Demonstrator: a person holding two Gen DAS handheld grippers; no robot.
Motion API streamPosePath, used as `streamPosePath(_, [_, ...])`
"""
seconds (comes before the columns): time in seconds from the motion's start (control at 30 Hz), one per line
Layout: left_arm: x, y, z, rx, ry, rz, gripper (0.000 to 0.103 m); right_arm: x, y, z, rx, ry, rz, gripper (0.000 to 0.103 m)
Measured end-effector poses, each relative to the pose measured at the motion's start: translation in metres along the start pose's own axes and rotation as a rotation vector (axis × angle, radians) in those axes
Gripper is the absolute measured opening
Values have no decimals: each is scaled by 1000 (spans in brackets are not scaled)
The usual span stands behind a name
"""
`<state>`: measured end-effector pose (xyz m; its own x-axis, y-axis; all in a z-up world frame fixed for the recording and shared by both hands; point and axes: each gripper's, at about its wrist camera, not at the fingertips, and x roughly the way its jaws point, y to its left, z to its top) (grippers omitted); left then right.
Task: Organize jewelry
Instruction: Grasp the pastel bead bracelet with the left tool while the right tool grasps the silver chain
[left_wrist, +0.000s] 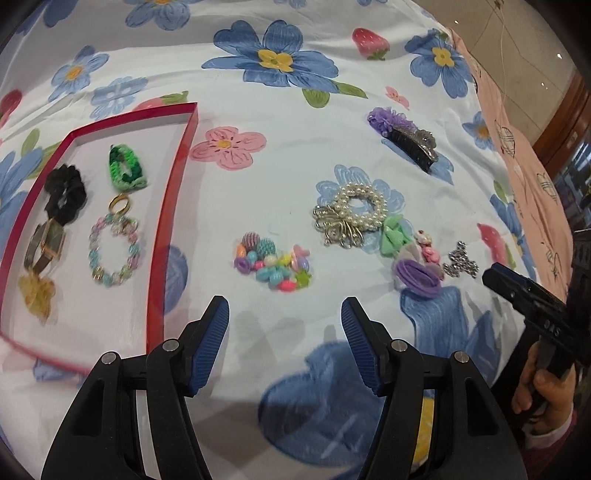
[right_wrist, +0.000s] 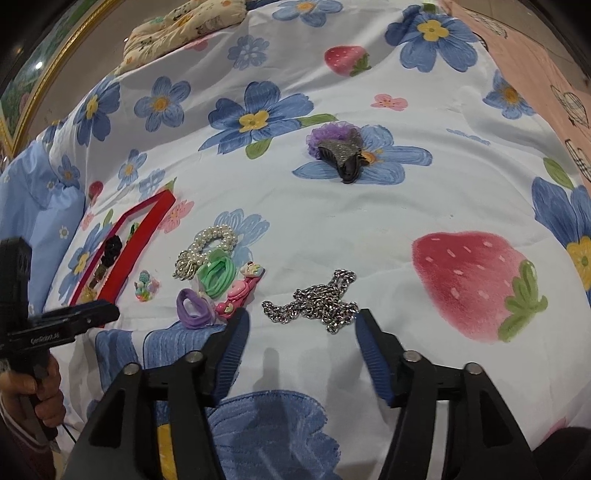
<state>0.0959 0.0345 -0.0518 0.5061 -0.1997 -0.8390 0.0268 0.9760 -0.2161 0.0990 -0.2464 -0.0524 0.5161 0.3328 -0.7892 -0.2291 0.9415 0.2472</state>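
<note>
On a flowered bed sheet lies a shallow red-rimmed tray (left_wrist: 153, 236) at the left, holding a black scrunchie (left_wrist: 66, 192), a green band (left_wrist: 127, 168), a gold ring (left_wrist: 119, 204), a pastel bead bracelet (left_wrist: 114, 251), a watch (left_wrist: 46, 245) and a yellow piece (left_wrist: 37, 295). My left gripper (left_wrist: 284, 314) stands open and empty, just short of a small heap of coloured beads (left_wrist: 273, 266). My right gripper (right_wrist: 301, 325) is open, its tips either side of the near end of a silver chain (right_wrist: 314, 302), pads apart from it.
A pearl bracelet with a silver charm (left_wrist: 354, 210), green, purple and pink hair ties and clips (right_wrist: 218, 284) lie between the beads and the chain. A black claw clip on a purple scrunchie (right_wrist: 340, 151) sits farther back. A pink cloth (left_wrist: 532, 177) borders the right.
</note>
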Motion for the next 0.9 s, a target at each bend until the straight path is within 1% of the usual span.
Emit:
streamPosePath(0.03, [3,0,2,4,3,4,65,3,1,0,-10,7,0,68])
streamPosePath(0.3, [38,3,20,19,39,35,65,30,2,3,-83,56,-47,68])
streamPosePath(0.4, [43,-2,21,55,21,59,65,40,2,3,-109,71,-62,68])
streamPosePath(0.43, [44,-3,21,64,19,64,58,42,4,3,-120,67,-66,67])
streamPosePath(0.5, [48,-5,20,73,28,44,45,45,5,3,-129,65,-78,64])
streamPosePath(0.57, [48,-6,21,86,23,39,35,46,4,2,-135,59,-98,49])
streamPosePath(0.6, [48,-7,21,93,24,30,29,46,3,3,-135,56,-105,46])
streamPosePath(0.67, [48,-7,21,97,22,23,27,46,-2,4,-126,53,-111,31])
streamPosePath(0.7, [47,-8,21,99,20,17,26,45,-3,5,-124,51,-115,26])
streamPosePath(0.73, [47,-8,21,98,20,11,26,45,-4,5,-122,50,-120,18])
streamPosePath(0.77, [46,-8,21,96,18,2,25,45,-5,6,-117,49,-119,14])
streamPosePath(0.87, [39,-6,20,75,10,-43,20,41,-10,8,-79,44,-88,12])
streamPosePath(0.9, [34,-4,20,64,3,-60,13,40,-11,9,-66,42,-76,11])
